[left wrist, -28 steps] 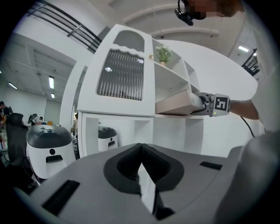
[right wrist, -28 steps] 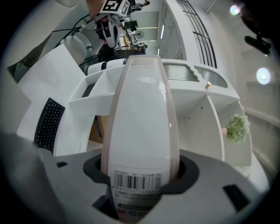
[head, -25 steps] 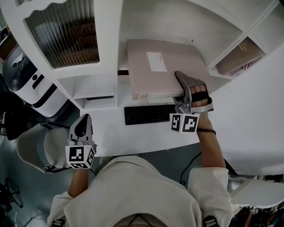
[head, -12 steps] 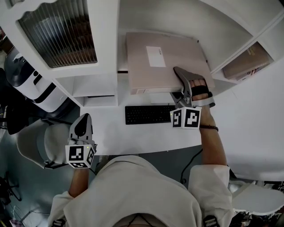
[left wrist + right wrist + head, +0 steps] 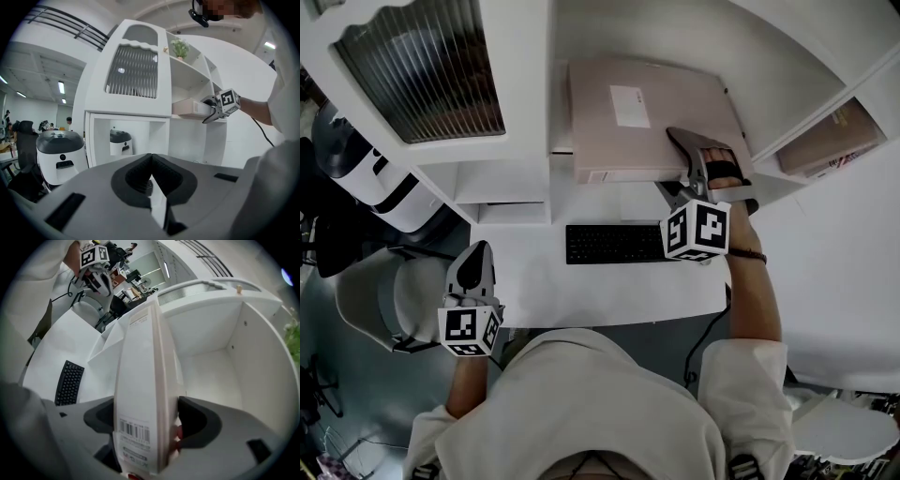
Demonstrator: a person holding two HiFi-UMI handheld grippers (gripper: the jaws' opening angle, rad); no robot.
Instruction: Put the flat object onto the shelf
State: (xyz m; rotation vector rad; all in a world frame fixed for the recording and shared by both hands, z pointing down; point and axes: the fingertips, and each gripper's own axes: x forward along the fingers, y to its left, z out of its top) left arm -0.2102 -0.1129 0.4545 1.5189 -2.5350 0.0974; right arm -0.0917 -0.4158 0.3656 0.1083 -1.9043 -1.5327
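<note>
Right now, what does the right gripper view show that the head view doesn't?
Only the right gripper view: the barcode label on the flat box, between the jaws of the right gripper, which have just been opening. Only the head view: a second box in the neighbouring compartment and a white robot. Both: the flat box, the keyboard, the left gripper.

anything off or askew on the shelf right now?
Nothing stands out. The flat beige cardboard box lies flat in the white shelf bay, no visible damage. Its near edge sits between the right hand-held gripper's jaws, which have just been opening.
</note>
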